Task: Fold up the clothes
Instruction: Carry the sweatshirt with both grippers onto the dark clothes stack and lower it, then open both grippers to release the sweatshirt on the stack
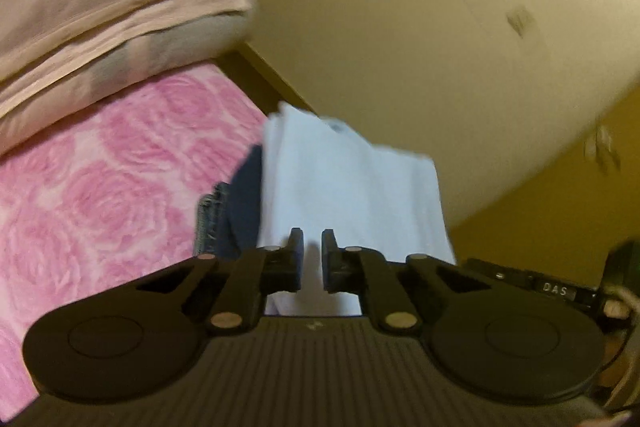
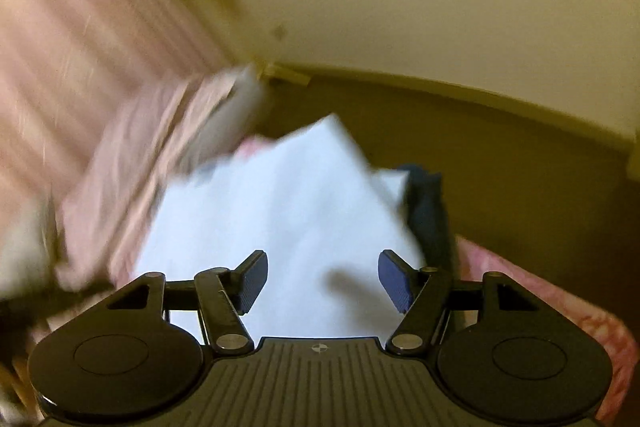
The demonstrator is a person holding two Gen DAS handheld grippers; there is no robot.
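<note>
Lying on the bed, the white garment (image 1: 352,187) sits at the mattress edge nearest the wall, squared into a flat rectangle with stacked layers showing along one side; folding of this piece looks mostly done, judged from its neat outline. Under and beside it, dark denim (image 1: 224,223) with a stitched hem pokes out, partly covered; whether it is folded cannot be told. In the right view the white garment (image 2: 280,219) fills the middle, one corner peaked up and blurred, so a last flap may remain to be laid down. Cloth reads as thin, smooth cotton, limp, matte; denim heavier, coarse weave. Left hand-held gripper (image 1: 312,247): fingers nearly together with a narrow gap, nothing visibly pinched, though the white cloth lies right behind them and contact cannot be told. Right hand-held gripper (image 2: 322,281): fingers well apart, blue textured pads facing in, holding nothing, poised over the white cloth. Beyond: bedspread (image 1: 100,195), pink rose print, plush-looking. Pillows (image 1: 100,11) stacked at the head, pale pink cases with a grey one beneath, soft and rounded. Wall (image 1: 420,27) cream, a few scuffed marks. Brown floor (image 2: 500,163) past the bed edge in the right view. Remaining, by my reading: flatten the last corner, then deal with the denim.
</note>
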